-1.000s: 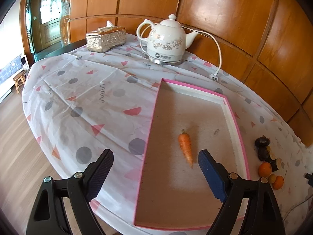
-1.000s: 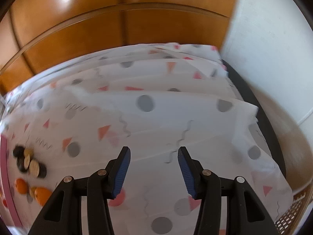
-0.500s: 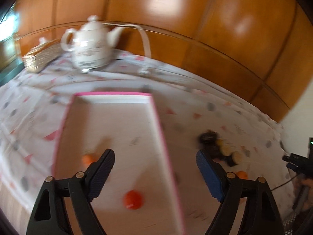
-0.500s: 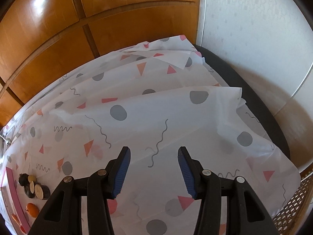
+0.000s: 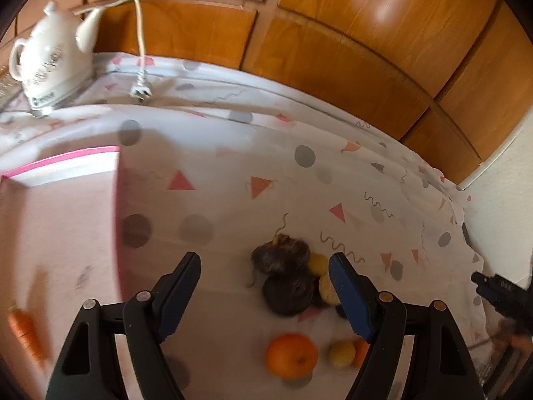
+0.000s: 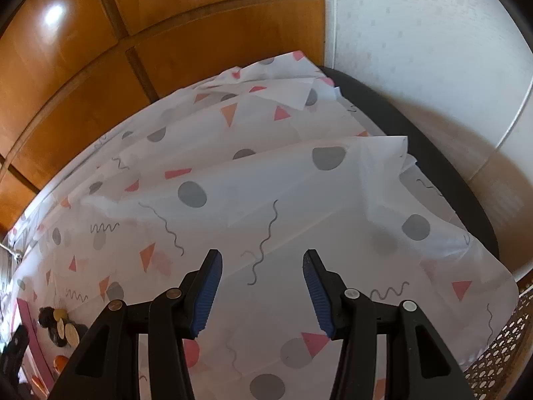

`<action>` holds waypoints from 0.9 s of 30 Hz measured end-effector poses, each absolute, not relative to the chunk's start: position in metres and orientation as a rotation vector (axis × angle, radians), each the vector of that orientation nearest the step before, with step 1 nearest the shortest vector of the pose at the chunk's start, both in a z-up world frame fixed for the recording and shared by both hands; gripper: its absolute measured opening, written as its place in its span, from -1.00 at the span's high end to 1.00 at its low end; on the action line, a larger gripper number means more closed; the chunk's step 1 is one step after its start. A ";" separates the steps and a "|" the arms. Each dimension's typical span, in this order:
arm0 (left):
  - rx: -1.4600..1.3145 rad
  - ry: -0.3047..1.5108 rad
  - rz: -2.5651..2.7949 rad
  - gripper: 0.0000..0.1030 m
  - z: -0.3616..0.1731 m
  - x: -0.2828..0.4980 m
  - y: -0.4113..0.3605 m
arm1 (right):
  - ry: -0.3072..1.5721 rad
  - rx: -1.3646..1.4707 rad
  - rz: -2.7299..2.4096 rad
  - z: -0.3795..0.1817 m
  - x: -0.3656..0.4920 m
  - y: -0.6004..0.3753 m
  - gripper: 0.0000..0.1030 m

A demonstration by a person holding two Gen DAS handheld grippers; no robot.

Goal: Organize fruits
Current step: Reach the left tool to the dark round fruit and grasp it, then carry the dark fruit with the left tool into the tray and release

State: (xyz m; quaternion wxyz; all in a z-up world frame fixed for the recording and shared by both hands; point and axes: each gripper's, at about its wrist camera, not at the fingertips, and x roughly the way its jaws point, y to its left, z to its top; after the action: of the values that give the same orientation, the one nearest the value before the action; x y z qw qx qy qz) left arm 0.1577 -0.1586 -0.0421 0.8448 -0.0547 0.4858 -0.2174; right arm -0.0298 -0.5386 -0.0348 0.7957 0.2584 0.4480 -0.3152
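Lying in the pink tray (image 5: 66, 158) — one carrot (image 5: 25, 331); both grippers released — left gripper (image 5: 265, 295) just narrowing

Place: a home dining room.
Walls: glossy orange-brown wood panelling (image 5: 349, 50) ran from 10 to 2 o'clock; white textured wallpaper (image 6: 416, 33) stood at 1 o'clock.
Table: a white cloth with grey dots and pink triangles (image 5: 266, 180) covered it.
Kitchenware: a white ceramic electric kettle (image 5: 46, 63) sat at 10 o'clock.
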 end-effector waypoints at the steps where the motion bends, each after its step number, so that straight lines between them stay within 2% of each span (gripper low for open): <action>1: -0.113 1.033 -0.461 -0.54 -0.045 0.161 -0.163 | 0.966 0.552 -0.671 -0.035 -0.029 -0.538 0.00; 4: -0.099 1.058 -0.455 -0.53 -0.059 0.172 -0.173 | 0.976 0.531 -0.660 -0.036 -0.025 -0.534 0.00; 5: -0.100 1.072 -0.451 -0.44 -0.063 0.174 -0.175 | 0.978 0.527 -0.657 -0.036 -0.024 -0.533 0.00; 6: -0.108 1.093 -0.460 -0.20 -0.069 0.177 -0.177 | 0.983 0.524 -0.651 -0.037 -0.023 -0.532 0.00; 9: -0.121 1.103 -0.485 0.04 -0.078 0.178 -0.178 | 0.991 0.515 -0.638 -0.038 -0.021 -0.529 0.00; 14: -0.141 1.107 -0.506 0.06 -0.078 0.179 -0.175 | 1.001 0.500 -0.632 -0.039 -0.018 -0.527 0.00; 20: -0.152 1.041 -0.529 0.06 -0.054 0.165 -0.159 | 1.005 0.485 -0.640 -0.039 -0.017 -0.526 0.00; 27: -0.178 0.945 -0.474 0.06 -0.017 0.147 -0.097 | 1.015 0.463 -0.640 -0.041 -0.016 -0.524 0.00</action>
State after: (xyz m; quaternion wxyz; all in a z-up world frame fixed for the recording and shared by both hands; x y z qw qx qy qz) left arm 0.1475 -0.0972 -0.0175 0.8597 -0.0847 0.4501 -0.2260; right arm -0.0156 -0.5236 -0.0411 0.8002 0.2157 0.4734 -0.2985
